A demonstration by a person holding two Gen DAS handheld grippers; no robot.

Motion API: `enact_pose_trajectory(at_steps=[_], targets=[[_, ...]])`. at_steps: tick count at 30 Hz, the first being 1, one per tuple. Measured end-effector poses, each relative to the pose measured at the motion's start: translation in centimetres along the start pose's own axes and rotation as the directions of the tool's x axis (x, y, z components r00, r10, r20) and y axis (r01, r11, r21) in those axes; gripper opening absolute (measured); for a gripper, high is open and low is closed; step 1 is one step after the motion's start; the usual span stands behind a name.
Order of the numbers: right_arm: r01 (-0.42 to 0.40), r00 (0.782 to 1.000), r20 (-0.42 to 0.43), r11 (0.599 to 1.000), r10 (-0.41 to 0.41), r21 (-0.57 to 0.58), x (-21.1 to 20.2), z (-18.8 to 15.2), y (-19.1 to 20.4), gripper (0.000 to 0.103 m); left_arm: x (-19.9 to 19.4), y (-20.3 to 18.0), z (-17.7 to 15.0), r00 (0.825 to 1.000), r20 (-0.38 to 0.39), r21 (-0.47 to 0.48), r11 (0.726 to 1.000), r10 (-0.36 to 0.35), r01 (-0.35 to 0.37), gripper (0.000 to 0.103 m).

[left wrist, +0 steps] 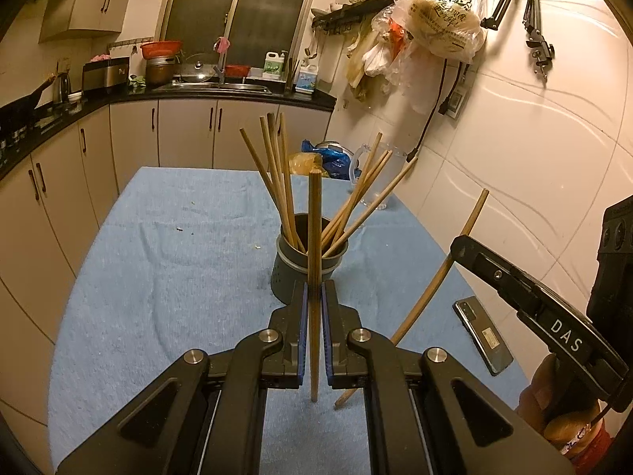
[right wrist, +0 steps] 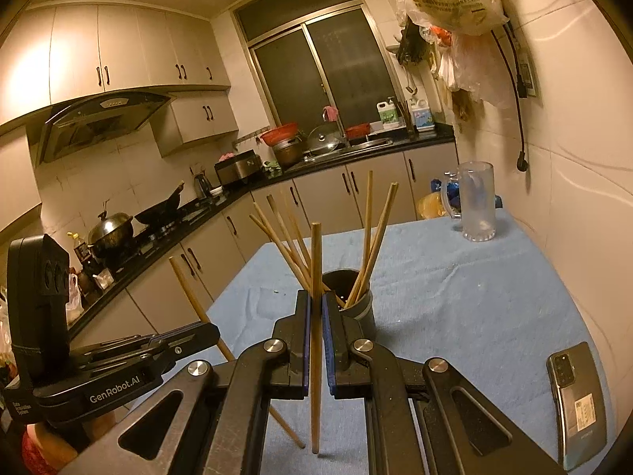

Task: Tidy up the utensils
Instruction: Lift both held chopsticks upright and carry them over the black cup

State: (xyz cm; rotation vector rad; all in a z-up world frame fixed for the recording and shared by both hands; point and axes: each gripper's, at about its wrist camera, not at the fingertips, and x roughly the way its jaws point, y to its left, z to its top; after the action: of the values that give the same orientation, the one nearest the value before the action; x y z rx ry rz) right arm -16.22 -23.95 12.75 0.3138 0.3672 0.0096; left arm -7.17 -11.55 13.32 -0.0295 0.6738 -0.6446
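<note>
both tongs are pressed shut, each pinching one wooden chopstick upright between blue pads. left tongs (left wrist: 314, 297) hold the left chopstick (left wrist: 315, 237) just in front of the dark holder (left wrist: 304, 273), its lower end hanging free above the blue-towelled worktop (left wrist: 158, 257). inside the holder a bundle of chopsticks (left wrist: 277, 182) fans out left and right. further right, the right tongs (right wrist: 315, 308) grip the right chopstick (right wrist: 315, 277), also close before the holder, tilted in the left view. beyond them a clear glass mug (right wrist: 474, 202) stands near the worktop's far edge, and a phone (right wrist: 575, 399) lies flat by the tiled wall.
</note>
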Motion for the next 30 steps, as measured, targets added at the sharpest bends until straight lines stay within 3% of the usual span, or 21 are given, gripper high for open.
enact_pose_trajectory(at_steps=[21, 30], targets=[[-0.007, 0.999, 0.041, 1.0, 0.007, 0.005, -1.1, 1.8, -0.4, 0.007, -0.5, -0.7, 1.1, 1.0, 0.018, 0.028, 1.0, 0.001, -0.001, 0.006], [-0.001, 0.997, 0.078, 1.0, 0.001, 0.006, -1.8, 3.6, -0.5, 0.007, -1.1, -1.2, 3.5, 0.999, 0.053, 0.041, 0.999, 0.002, -0.004, 0.006]])
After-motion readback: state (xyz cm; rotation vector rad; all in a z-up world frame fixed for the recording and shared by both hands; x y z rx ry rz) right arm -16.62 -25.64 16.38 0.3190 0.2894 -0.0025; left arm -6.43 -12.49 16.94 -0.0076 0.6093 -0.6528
